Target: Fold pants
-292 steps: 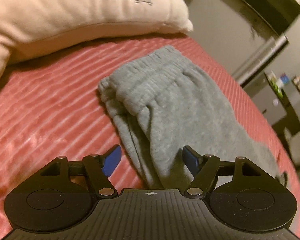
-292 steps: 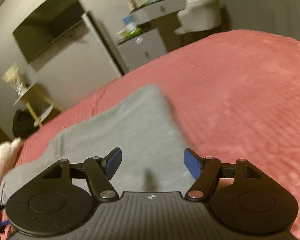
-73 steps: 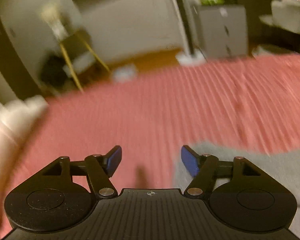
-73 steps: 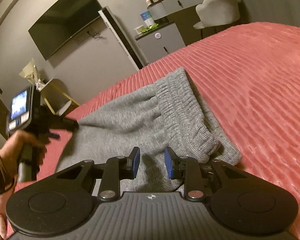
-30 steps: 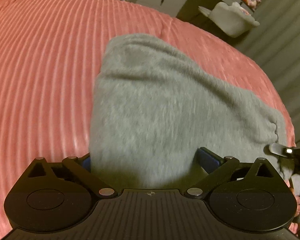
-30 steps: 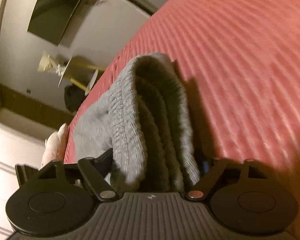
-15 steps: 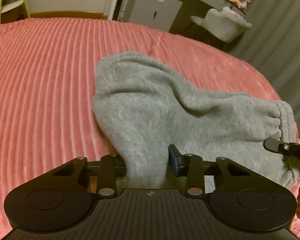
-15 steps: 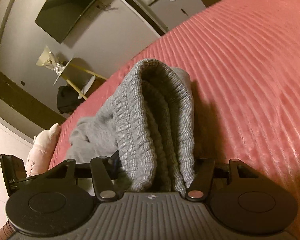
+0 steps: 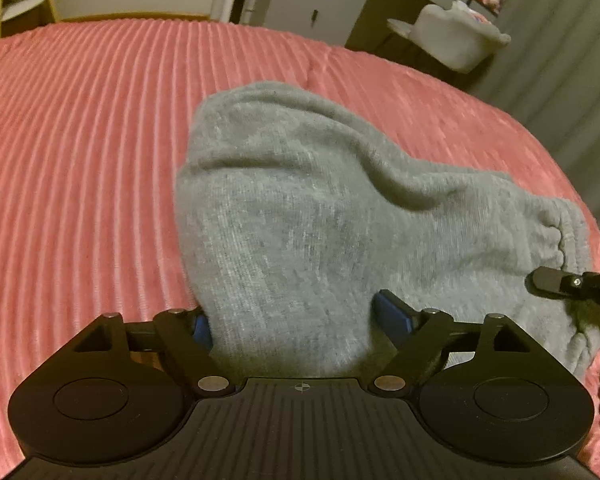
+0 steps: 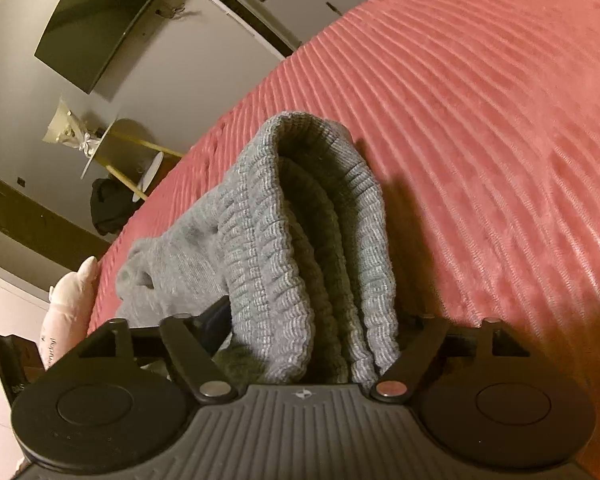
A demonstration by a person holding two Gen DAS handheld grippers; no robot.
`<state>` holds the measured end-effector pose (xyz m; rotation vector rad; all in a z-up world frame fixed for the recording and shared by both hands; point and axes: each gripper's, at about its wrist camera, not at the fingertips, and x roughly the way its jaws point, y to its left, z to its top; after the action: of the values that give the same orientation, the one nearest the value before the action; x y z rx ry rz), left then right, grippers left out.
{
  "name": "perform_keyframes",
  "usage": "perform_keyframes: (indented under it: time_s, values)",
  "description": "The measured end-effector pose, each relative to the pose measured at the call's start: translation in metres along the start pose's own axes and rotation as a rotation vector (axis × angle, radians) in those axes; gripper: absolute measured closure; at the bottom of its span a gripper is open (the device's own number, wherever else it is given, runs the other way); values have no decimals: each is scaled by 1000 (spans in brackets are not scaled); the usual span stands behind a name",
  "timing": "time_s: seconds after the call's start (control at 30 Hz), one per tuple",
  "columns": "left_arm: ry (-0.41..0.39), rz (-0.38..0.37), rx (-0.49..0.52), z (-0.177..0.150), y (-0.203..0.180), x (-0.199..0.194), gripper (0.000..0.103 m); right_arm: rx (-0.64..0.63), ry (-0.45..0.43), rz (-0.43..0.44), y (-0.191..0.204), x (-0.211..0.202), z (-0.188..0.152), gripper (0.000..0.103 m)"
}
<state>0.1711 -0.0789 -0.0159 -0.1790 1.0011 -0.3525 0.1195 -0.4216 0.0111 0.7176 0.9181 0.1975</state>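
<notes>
Dim warm indoor light, orange cast over the bedspread, dark shadow just right of the pants, soft grain, slight blur beyond the pants, strong fisheye bending toward edges, corners black

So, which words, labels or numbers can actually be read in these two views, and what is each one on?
"everyday!": on the pink pillow in the right wrist view, printed sideways, with the start of the line hidden.
Small pale lettering on the black casing beside the pillow: too blurred to read.
Left wrist view: no text that can be read.
</notes>
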Motion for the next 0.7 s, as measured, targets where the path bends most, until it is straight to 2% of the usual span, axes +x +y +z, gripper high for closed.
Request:
perform_keyframes:
  time_s: [0.03, 0.07, 0.1, 0.13, 0.17, 0.23, 0.3, 0.37, 0.43, 0.5, 0.53, 0.57, 0.6, 0.63, 0.67, 0.7]
  values:
    - [-6, 4, 3, 0, -2, -1, 26, 1, 3, -1, -1, -1, -1, 24]
    - [-17, -8, 10, 0, -4, -3, 41, 4, 4, -3, -3, -3, -1, 25]
    - [-27, -19, 18, -1, -6, -7, 47, 1, 1, -10, -1, -4, -2, 29]
    - [-40, -18, 15, -1, -6, -12, 60, -16, -12, -29, 2, -6, -3, 39]
    - [-54, -23, 2, 1, -5, -18, 68, -49, -27, -49, 5, -12, -6, 43]
    - [-75, -45, -39, 6, 0, -30, 73, -96, -59, -63, 15, -19, -11, 46]
    - [-108, -55, -40, 12, -2, -40, 76, -111, -89, -58, 27, -27, -11, 48]
    - [-152, -53, -29, 19, -7, -52, 82, -113, -126, -23, 39, -36, -7, 49]
    - [-184, -84, -50, 30, -7, -63, 83, -114, -161, 9, 52, -43, 0, 49]
    - [-203, -90, -87, 39, -5, -68, 82, -143, -187, 22, 63, -48, 10, 49]
    - [-232, -65, -89, 41, -3, -71, 77, -158, -199, 4, 67, -49, 14, 47]
    - [-265, -7, -83, 43, -3, -72, 63, -154, -215, -16, 67, -50, 21, 41]
    - [-296, 107, -78, 42, -2, -73, 55, -141, -242, -39, 65, -52, 28, 35]
    - [-317, 215, -73, 39, -4, -75, 40, -130, -282, -96, 61, -55, 34, 20]
    - [-324, 274, -51, 35, -2, -77, 23, -118, -317, -162, 59, -60, 37, 19]
    - [-316, 277, -22, 28, -1, -78, 18, -98, -374, -220, 56, -69, 36, 18]
